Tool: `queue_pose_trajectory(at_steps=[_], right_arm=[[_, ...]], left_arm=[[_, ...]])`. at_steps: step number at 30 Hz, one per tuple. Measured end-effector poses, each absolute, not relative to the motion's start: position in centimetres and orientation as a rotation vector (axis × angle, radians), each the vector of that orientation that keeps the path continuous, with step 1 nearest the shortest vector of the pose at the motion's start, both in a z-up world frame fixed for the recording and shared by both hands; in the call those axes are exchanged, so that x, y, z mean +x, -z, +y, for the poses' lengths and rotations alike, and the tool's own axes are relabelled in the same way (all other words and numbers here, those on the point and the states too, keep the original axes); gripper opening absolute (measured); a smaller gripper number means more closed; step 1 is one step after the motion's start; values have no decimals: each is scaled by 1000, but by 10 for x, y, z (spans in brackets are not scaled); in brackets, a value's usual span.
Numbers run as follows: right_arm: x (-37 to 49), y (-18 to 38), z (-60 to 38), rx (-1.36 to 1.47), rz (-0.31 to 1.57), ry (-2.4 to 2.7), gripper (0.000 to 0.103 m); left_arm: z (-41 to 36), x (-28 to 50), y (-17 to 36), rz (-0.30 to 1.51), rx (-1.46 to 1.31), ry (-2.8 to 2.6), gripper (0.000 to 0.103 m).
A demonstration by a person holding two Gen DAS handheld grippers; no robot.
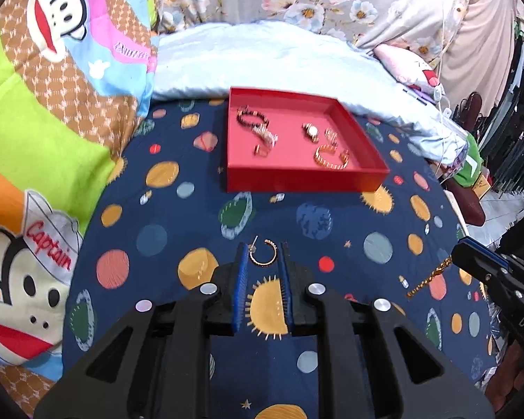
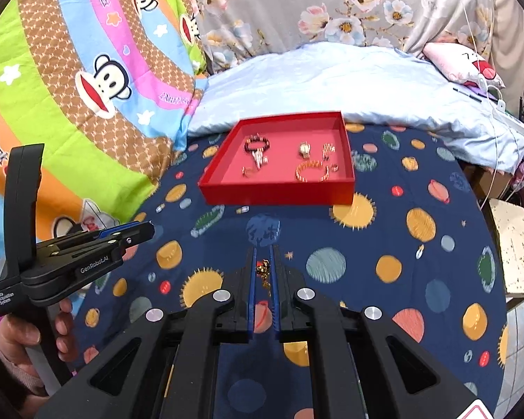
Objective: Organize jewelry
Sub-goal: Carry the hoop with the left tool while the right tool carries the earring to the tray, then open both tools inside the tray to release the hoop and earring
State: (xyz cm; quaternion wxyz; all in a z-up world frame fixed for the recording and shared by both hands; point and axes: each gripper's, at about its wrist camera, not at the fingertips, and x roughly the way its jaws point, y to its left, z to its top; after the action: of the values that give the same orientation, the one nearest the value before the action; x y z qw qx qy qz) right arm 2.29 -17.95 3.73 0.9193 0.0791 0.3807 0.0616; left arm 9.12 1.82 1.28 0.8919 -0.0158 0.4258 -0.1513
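1. the left tongs stand narrow, their blue pads closed on a gold hoop earring held at the tips, above the dark blue planet-print bedspread.
2. the right tongs are nearly shut, pinching a gold chain; in the left wrist view that chain hangs down from their tips at the right edge.
3. a red tray sits on the bedspread ahead of both tongs, well apart from them, near a pale blue quilt.
4. inside the tray lie a dark beaded bracelet at the back left, a small watch near the middle, and a gold ribbed bangle toward the front right; smaller pieces are too blurred to name.
5. a hand grips the handle of the left tongs in the right wrist view.
6. a cartoon monkey blanket lies at the left.
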Motion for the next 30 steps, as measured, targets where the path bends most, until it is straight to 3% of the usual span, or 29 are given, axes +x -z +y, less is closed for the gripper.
queue_pose_trajectory(at_steps=[13,21,30], right_arm=[[112,-98,-195,95,653,-151,6],[201,-97,-201,107,675,-175,7],[260,-58,-188,89,753,-173,7]], left_arm=[[-11,170,-72,761,-24,374,16],[-31,248,-52,837,-58,383,16],[-42,293,-24,884,-32,353,17]])
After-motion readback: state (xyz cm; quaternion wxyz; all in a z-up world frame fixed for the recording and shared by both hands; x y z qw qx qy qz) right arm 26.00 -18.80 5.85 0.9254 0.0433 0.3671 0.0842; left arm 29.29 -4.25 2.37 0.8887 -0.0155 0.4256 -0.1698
